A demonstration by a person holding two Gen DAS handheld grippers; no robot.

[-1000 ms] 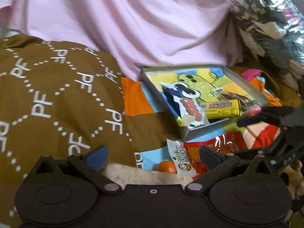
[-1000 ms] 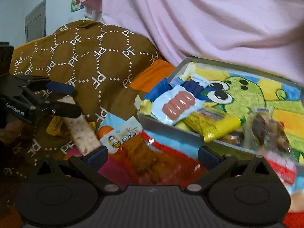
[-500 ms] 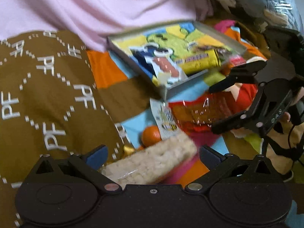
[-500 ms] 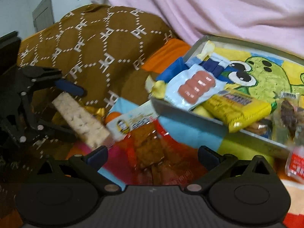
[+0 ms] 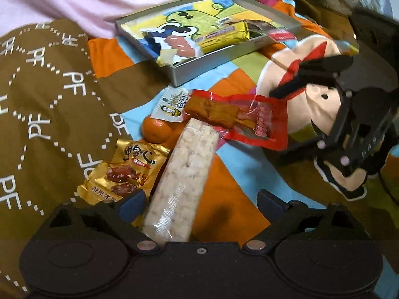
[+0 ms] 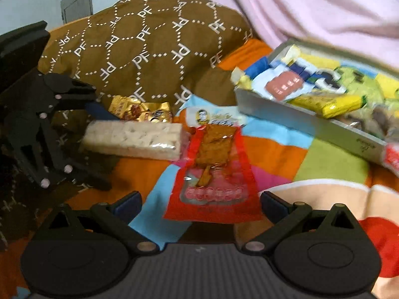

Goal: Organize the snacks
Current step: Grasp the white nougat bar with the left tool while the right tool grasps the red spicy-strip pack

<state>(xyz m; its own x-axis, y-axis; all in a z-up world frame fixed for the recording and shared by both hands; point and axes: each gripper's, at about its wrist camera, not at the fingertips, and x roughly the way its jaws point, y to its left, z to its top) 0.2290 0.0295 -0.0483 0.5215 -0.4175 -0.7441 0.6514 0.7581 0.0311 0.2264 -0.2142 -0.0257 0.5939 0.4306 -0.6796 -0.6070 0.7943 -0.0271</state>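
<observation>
Left gripper [image 5: 200, 204] is wide w/ jaws closing; the rice bar [image 5: 183, 182] lies lengthwise between them, near end close by the left pad [image 5: 132, 203], right pad well clear, so no grip. Bar rests on the bed's patchwork blanket [image 5: 239, 179], far end over the red pack [image 5: 239, 119]. Gold pack [image 5: 124, 172] just left of the bar; orange [image 5: 155, 130] beyond it, partly under a white pack [image 5: 174, 104]. Right gripper [image 6: 200, 203] is open, nothing gripped; red pack [image 6: 214, 172] lies on the blanket between its pads, not pinched. Metal tray [image 6: 309, 127] sits farther back, holding a sausage pack [image 6: 281, 84], yellow bar [image 6: 331, 103] & others. Brown "PF" cover [image 6: 149, 47] on the left, pink cloth [image 6: 311, 7] behind the tray.
</observation>
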